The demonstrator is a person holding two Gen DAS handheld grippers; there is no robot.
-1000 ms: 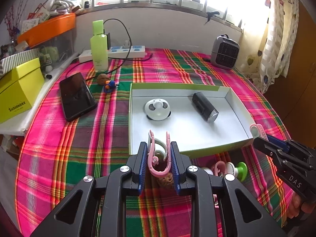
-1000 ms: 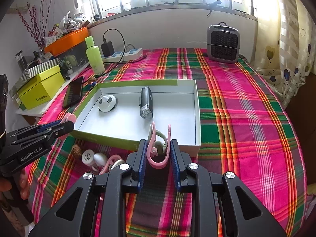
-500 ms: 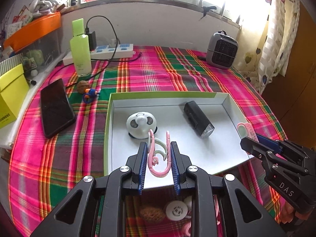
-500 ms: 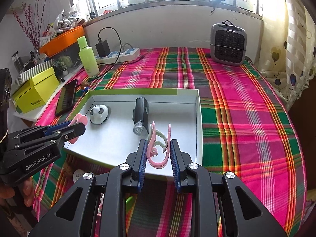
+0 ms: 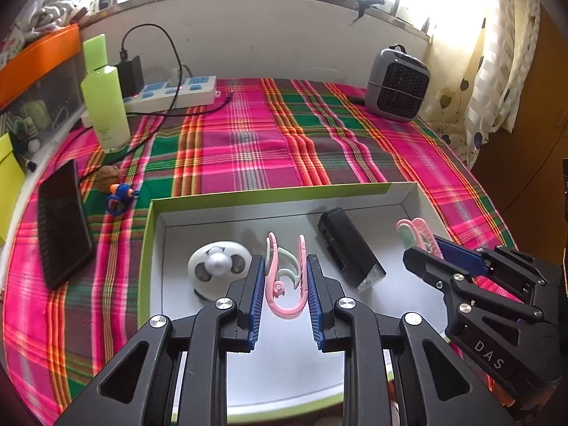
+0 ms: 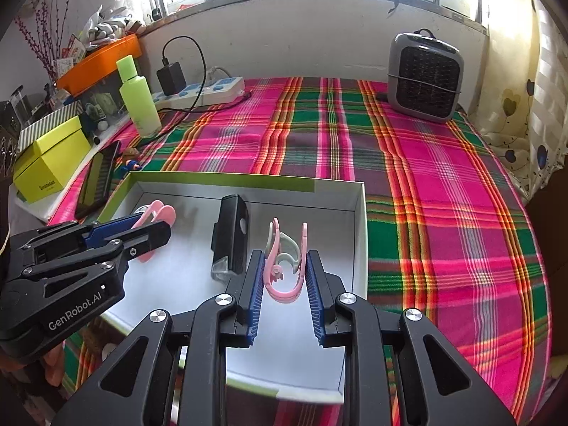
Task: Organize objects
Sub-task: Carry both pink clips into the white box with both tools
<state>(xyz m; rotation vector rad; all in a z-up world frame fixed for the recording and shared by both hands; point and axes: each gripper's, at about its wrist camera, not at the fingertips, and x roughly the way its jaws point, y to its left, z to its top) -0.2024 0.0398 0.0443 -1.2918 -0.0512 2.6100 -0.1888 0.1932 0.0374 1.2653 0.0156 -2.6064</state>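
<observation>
My left gripper point(image 5: 285, 266) is shut on a pink and pale green clip point(image 5: 285, 277), held over the white box point(image 5: 269, 197). My right gripper point(image 6: 285, 261) is shut on a matching pink clip point(image 6: 285, 266), held over the box's right half point(image 6: 358, 234). Inside the box lie a round white panda-face object point(image 5: 216, 269) and a black torch-like device point(image 5: 349, 254), which also shows in the right wrist view point(image 6: 230, 234). Each gripper shows in the other's view: the right one point(image 5: 422, 248) with its clip, the left one point(image 6: 156, 223) with its clip.
A dark phone point(image 5: 62, 223), a green bottle point(image 5: 104, 103), a power strip point(image 5: 170, 92), a walnut with a small blue toy point(image 5: 113, 184) and a grey heater point(image 5: 397, 83) stand on the plaid cloth. A yellow box point(image 6: 49, 159) sits at the left.
Both grippers have moved forward from the table's front edge to above the box's inside, each still holding its clip. The loose items in front of the box have dropped out of view.
</observation>
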